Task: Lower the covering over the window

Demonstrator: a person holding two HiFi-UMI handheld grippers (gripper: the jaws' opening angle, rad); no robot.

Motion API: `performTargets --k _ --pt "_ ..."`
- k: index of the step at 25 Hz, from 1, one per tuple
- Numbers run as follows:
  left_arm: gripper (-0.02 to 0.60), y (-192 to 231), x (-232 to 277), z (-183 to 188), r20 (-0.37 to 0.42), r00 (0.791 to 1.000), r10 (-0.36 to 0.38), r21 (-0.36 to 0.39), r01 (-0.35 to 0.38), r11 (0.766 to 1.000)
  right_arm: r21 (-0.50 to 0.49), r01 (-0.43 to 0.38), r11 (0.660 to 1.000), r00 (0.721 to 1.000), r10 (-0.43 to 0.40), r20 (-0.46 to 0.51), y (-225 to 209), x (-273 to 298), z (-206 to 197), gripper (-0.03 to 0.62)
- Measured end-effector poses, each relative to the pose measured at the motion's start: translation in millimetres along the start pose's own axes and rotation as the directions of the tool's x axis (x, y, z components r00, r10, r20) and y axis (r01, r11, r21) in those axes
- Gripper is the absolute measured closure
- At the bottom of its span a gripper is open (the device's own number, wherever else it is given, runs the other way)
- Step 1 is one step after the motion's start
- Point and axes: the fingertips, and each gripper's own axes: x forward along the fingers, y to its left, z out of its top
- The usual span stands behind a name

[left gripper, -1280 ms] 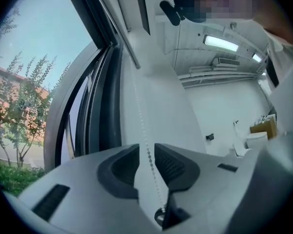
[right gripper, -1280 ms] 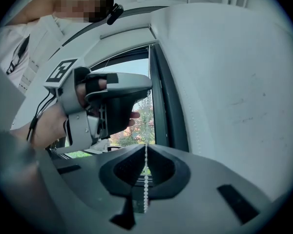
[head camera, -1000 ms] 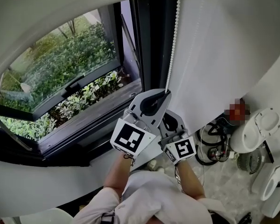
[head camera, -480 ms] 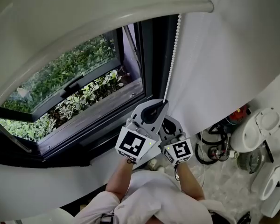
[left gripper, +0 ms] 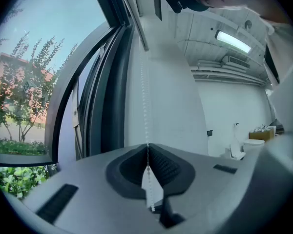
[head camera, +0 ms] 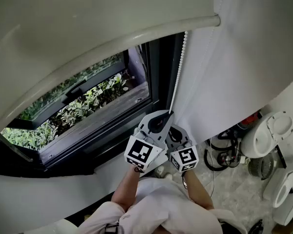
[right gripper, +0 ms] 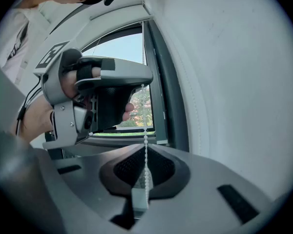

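A white roller blind (head camera: 78,28) hangs over the dark-framed window (head camera: 93,106), and its bottom bar (head camera: 151,33) crosses the upper part of the glass. Its white bead chain (head camera: 179,67) runs down beside the frame. My left gripper (head camera: 169,113) is shut on the chain, with the beads (left gripper: 145,106) entering its closed jaws (left gripper: 147,147). Just below it, my right gripper (head camera: 176,132) is also shut on the same chain (right gripper: 145,130), where its jaws meet (right gripper: 145,149). The left gripper (right gripper: 97,96) shows above in the right gripper view.
A white wall panel (head camera: 234,72) stands right of the chain. On the floor at the right are white fixtures (head camera: 266,135) and coiled cables (head camera: 224,155). A white sill (head camera: 39,191) runs below the window. Green shrubs (head camera: 83,106) lie outside.
The blind's bottom bar has come lower over the window, hiding more glass. Both grippers have moved down along the chain, toward the person.
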Motion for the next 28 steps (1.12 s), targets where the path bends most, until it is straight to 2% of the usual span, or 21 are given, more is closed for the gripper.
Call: performTargets --k 12,24,27,28 --pt "0.563 0 -2 -45 -0.035 0.999 0.004 -0.021 -0.005 1.000 0.019 0.006 1.000 0.995 -0.004 -0.100 -1 5 -45 0.589" --pt "0.563 -4 -13 -108 -0.104 0.994 0.021 -0.062 -0.027 0.998 0.043 -0.026 0.999 0.967 0.036 -0.253 13 -3 -105 0.586" --pt "0.563 -5 -16 -110 -0.095 0.995 0.020 -0.069 -0.027 0.997 0.024 -0.035 0.999 0.967 0.040 -0.253 13 -15 -104 0.574" --pt "0.563 -5 -16 -109 -0.095 0.995 0.021 -0.067 -0.028 0.997 0.028 -0.028 0.999 0.970 0.034 -0.241 10 -21 -99 0.542"
